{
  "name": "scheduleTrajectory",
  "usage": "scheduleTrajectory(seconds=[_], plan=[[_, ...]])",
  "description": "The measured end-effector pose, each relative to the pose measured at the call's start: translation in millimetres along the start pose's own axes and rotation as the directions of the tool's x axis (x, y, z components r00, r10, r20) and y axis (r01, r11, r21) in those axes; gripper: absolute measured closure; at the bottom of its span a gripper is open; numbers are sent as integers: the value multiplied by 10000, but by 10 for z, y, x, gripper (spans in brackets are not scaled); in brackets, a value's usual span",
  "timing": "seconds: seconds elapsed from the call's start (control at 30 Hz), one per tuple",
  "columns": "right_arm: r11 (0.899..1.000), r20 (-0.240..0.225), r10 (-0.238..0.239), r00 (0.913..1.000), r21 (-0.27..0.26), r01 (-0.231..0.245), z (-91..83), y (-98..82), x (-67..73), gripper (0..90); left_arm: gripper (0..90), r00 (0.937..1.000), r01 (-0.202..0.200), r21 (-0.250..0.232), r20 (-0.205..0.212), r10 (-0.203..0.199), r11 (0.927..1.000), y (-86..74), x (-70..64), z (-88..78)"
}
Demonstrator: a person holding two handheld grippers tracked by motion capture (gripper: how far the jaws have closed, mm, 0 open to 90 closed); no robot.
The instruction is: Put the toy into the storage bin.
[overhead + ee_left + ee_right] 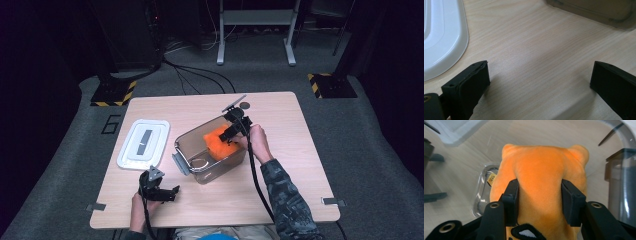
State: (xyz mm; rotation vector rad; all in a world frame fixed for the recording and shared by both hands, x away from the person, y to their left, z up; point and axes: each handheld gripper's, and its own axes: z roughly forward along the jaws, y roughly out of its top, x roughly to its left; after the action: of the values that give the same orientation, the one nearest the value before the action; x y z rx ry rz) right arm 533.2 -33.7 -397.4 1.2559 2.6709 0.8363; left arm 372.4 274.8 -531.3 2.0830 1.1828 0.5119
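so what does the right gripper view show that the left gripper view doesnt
Right gripper view: the right gripper has its jaws pressed into the sides of an orange plush toy inside the clear container, and a small yellow tag sits at the toy's edge.
Left gripper view: the left gripper has its jaws wide apart with nothing between them, over bare wood, with the white lid close by.
Both: the light wooden table and part of the container.

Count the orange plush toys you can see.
1. The orange plush toy sits inside the clear bin, between the right gripper jaws. Anything beneath it would be hidden.
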Motion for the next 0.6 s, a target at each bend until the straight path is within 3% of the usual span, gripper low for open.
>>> scheduleTrajectory(seconds=[0.3,0.4,0.6], plan=[[9994,104,36,9999,352,-39,81,13,16,433,20,10000,1,3,-4,-1,10000,0,0,0],[9995,214,-16,9998,309,9,69,14,28,343,20,10000,0,1,-4,0,10000,0,0,0],[9999,395,-129,9991,56,126,-26,-4,68,333,20,10000,-1,2,-5,1,10000,0,0,0]])
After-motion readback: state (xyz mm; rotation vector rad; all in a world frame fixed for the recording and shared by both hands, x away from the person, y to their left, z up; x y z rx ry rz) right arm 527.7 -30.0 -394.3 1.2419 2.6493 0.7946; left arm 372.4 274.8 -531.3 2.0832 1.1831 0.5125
